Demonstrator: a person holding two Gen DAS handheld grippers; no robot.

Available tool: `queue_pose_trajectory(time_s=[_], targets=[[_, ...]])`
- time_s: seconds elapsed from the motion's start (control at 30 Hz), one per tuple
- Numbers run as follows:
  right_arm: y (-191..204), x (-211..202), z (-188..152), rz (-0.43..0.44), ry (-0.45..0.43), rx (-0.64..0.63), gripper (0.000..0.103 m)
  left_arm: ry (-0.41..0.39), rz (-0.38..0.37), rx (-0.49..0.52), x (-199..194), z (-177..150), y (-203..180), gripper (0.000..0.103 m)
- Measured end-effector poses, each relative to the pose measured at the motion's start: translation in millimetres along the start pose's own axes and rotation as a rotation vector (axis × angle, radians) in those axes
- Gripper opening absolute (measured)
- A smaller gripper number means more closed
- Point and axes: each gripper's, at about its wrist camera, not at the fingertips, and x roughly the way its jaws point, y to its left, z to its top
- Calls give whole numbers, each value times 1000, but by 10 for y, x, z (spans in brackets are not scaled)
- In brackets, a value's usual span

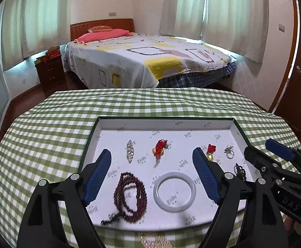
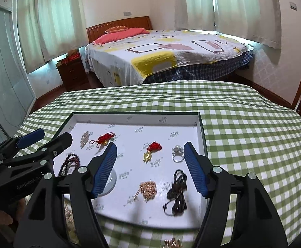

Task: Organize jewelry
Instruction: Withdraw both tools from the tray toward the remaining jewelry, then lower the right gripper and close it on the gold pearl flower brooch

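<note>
While my left gripper (image 1: 151,175) hangs wide open and empty over the tray (image 1: 165,121), its finger hides part of a red charm (image 1: 210,149); the white bangle (image 1: 174,192) lies flat inside. From the right, my right gripper (image 2: 150,169), also spread and empty, covers that bangle; a blurred dark cord (image 2: 177,192) lies in the tray.

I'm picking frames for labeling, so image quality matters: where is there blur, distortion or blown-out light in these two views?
Left wrist view: the dark red bead necklace and the tray's near edge are smeared; fisheye bends the checked tablecloth into a dome; the curtains glow with daylight. Right wrist view: the dark cord piece is blurred, the ring sharper; corners vignette black.
</note>
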Motion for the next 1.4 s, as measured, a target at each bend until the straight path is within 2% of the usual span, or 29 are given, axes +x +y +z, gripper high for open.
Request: queue_pose_trajectory(time_s=[0.5, 0.9, 1.2, 1.27, 1.4], targets=[[96, -334, -588, -28, 42, -10, 67, 11, 55, -22, -356, -599, 223, 80], [-83, -434, -1134, -73, 107, 37, 67, 57, 60, -39, -524, -1014, 332, 80], [-222, -338, -1192, -69, 130, 88, 67, 93, 57, -46, -474, -1152, 334, 80], [-245, -311, -1194, -66, 137, 98, 64, 95, 54, -43, -467, -1158, 316, 80], [-226, -246, -1195, -50, 155, 99, 49, 99, 50, -36, -460, -1161, 288, 80]])
